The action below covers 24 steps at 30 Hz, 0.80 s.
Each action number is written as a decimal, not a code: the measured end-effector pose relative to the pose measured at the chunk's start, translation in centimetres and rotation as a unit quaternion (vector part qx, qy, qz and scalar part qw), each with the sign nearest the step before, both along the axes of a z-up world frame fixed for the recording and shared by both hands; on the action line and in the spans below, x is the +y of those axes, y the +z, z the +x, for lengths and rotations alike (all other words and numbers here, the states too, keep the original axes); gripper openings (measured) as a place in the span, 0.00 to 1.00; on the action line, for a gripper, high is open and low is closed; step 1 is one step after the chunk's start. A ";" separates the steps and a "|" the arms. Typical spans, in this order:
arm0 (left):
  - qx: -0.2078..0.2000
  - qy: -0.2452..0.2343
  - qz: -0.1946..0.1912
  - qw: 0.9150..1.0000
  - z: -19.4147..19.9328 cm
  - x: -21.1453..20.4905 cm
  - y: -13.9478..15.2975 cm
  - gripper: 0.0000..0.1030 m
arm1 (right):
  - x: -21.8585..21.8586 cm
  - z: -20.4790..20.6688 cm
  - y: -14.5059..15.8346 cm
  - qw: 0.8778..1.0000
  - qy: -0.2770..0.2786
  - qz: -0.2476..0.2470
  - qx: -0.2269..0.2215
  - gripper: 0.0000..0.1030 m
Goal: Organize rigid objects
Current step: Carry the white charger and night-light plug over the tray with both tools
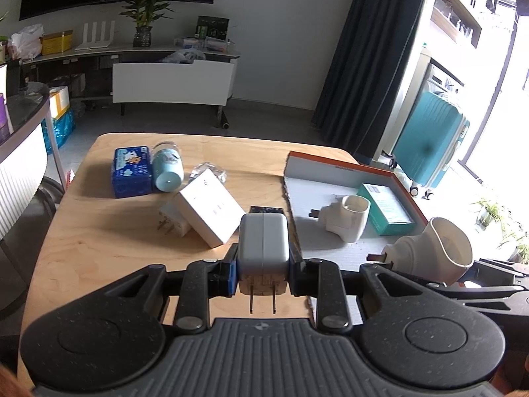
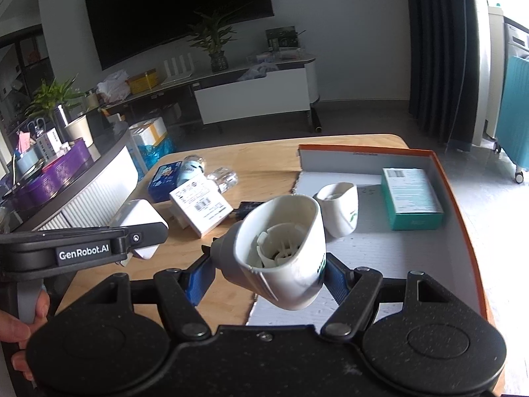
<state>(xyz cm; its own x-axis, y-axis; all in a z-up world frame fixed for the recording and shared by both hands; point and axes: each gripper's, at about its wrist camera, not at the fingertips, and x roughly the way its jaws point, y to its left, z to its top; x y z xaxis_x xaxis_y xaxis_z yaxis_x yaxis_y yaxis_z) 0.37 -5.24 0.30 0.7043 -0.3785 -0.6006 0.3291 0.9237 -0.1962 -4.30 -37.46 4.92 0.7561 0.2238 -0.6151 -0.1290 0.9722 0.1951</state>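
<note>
A wooden table [image 1: 99,231] stands in a living room, an orange-rimmed tray [image 1: 337,165] on its right side. From the left wrist, the left gripper [image 1: 263,264] is clamped on a grey charger [image 1: 263,241], prongs toward the camera, just left of the tray's near corner. Well left of the tray lie a white box [image 1: 208,208], a blue tin [image 1: 130,170] and a pale blue cup [image 1: 167,168]. Inside the tray sit a white adapter [image 1: 347,216] and a teal box [image 1: 385,211].

From the right wrist, the right gripper [image 2: 264,274] grips a white cup-shaped plug [image 2: 281,251] over the tray's [image 2: 443,178] near left edge. The adapter [image 2: 339,208] and teal box [image 2: 411,198] lie beyond it in the tray. A hand [image 2: 20,327] shows at far left.
</note>
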 end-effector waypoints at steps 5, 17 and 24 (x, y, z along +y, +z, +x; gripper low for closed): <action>0.000 -0.015 0.000 1.000 0.2 -1.4 0.1 0.27 | -1.2 -0.2 0.2 1.000 -0.018 0.001 -0.004 0.82; -0.004 -0.055 0.000 0.998 0.8 -5.1 0.3 0.27 | -4.5 -0.4 0.4 0.998 -0.066 0.004 -0.011 0.82; -0.006 -0.074 0.002 0.997 1.3 -6.9 0.3 0.27 | -6.1 -0.5 0.4 0.996 -0.089 0.007 -0.016 0.82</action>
<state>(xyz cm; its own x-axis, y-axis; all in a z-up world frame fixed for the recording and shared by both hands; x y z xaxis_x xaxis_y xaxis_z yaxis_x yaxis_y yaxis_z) 1.62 -12.19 0.58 0.6471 -0.4773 -0.5945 0.4647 0.8651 -0.1888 -4.81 -43.51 5.34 0.8036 0.0926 -0.5879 0.0388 0.9776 0.2071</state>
